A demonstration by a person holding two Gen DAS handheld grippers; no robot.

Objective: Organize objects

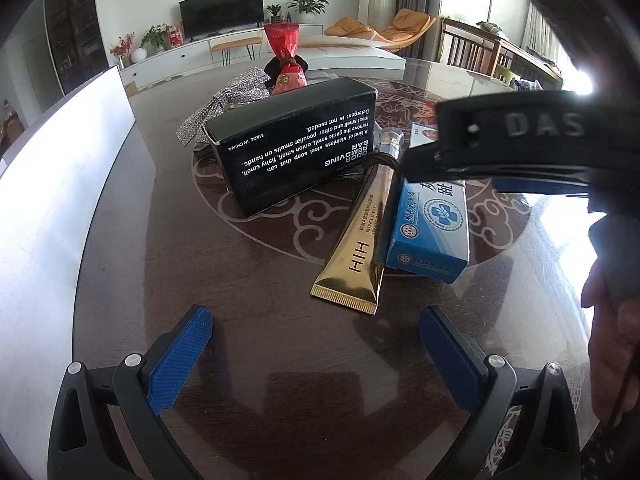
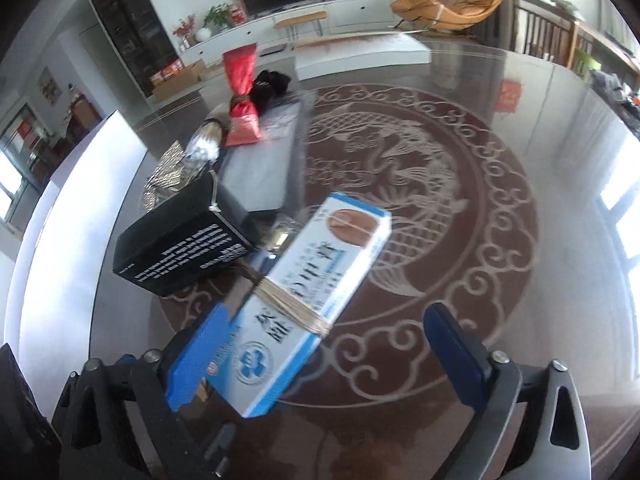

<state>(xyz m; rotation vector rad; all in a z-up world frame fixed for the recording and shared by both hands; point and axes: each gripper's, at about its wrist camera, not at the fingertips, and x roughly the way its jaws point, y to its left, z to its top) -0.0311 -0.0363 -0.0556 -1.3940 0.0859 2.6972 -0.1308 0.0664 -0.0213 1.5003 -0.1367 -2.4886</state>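
Observation:
A black soap box [image 1: 296,148] lies mid-table, with a gold tube [image 1: 358,248] and a blue and white box [image 1: 432,232] to its right. My left gripper [image 1: 316,352] is open and empty, just short of the tube's crimped end. My right gripper [image 2: 320,360] is open, its fingers on either side of the blue and white box [image 2: 304,308]; the left pad [image 2: 200,360] is against the box, the right pad [image 2: 452,356] is apart. It shows from the side in the left wrist view [image 1: 496,148], above the box. The black box [image 2: 180,248] lies left of it.
A red foil-wrapped packet [image 1: 286,62] and a sparkly bow [image 1: 224,108] lie behind the black box. A white board [image 1: 52,200] stands along the table's left edge. A grey flat case [image 2: 260,168] lies beyond the black box. The dark round table [image 2: 440,184] has a glossy patterned top.

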